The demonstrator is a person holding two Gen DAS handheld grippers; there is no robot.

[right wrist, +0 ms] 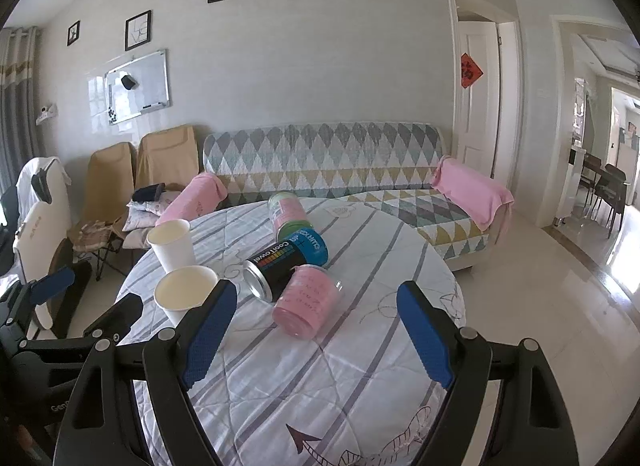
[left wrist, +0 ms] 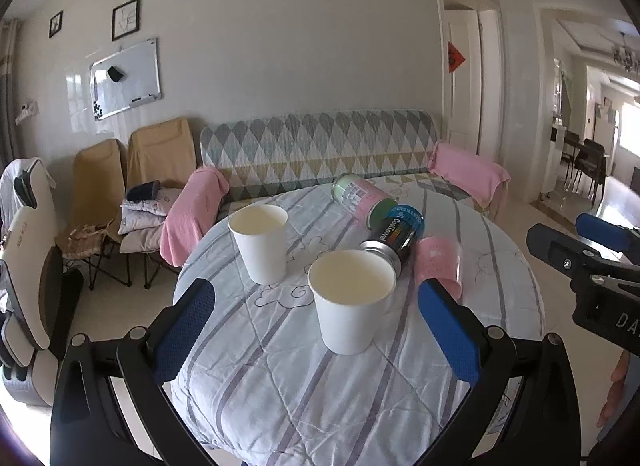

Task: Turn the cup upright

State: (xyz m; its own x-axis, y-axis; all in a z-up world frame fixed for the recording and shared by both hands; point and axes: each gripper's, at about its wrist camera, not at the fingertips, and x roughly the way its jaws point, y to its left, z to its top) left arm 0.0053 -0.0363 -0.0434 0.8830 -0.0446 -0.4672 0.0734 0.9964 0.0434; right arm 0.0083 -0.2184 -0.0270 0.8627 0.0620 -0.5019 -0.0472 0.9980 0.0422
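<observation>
In your left wrist view, your left gripper (left wrist: 316,318) is spread wide around the near white cup (left wrist: 351,302), upright mid-table (left wrist: 248,386); a far white cup (left wrist: 261,242) stands left. In your right wrist view, your right gripper (right wrist: 316,340) gapes wide before the pink cup (right wrist: 306,300), lying tipped against the black can (right wrist: 280,264), with bare cloth toward the right edge.

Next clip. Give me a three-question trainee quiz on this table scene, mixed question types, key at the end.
1. True or false: the pink cup stands upright.
2. How many white paper cups stand open-end up? A) one B) two C) three
3. Fill in: the black CoolTowel can lies on its ____.

Key: 1 false, it lies tipped against the can. 2 B: near cup, far cup. 3 side.
Both the left gripper and right gripper are open and empty.
</observation>
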